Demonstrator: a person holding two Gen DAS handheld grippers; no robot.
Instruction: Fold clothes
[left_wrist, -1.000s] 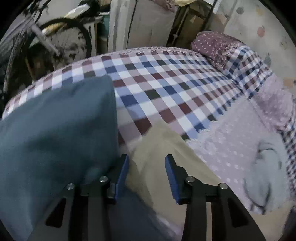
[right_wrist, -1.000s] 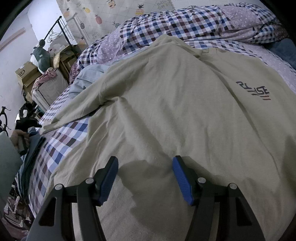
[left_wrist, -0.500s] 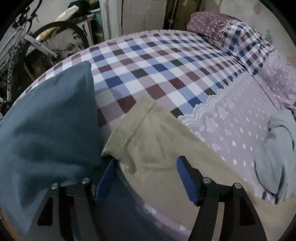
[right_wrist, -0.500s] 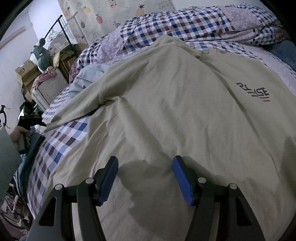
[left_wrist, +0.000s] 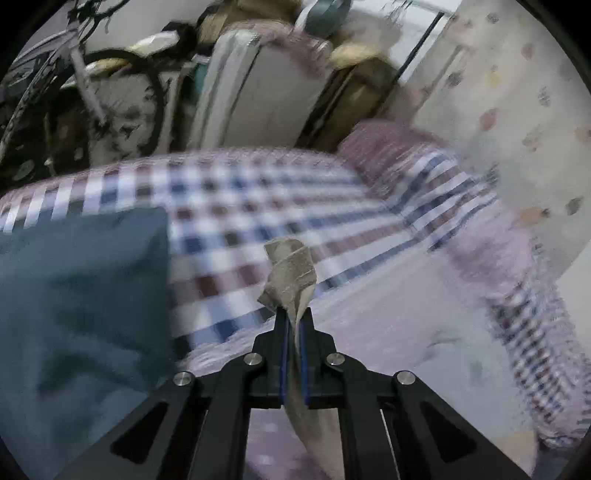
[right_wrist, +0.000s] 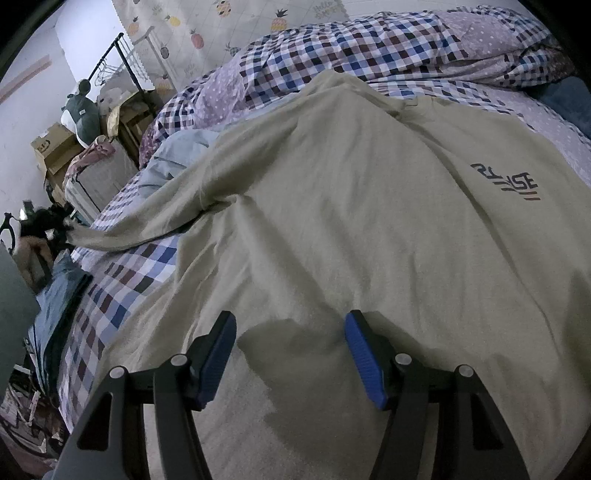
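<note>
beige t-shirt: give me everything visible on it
The beige short-sleeved cotton-looking t-shirt lies spread front-up and wrinkled over the checked bedsheet, with a dark printed logo on the chest. One sleeve is stretched out sideways, its bunched end clamped in the closed left tongs and lifted off the bed. The open right tongs hover over the lower body fabric, gripping nothing. A pale blue garment lies at the shirt's far edge.

Left tool (left_wrist: 293, 325) now clamped on the beige shirt's sleeve end (left_wrist: 290, 273), lifted off the bed.
</note>
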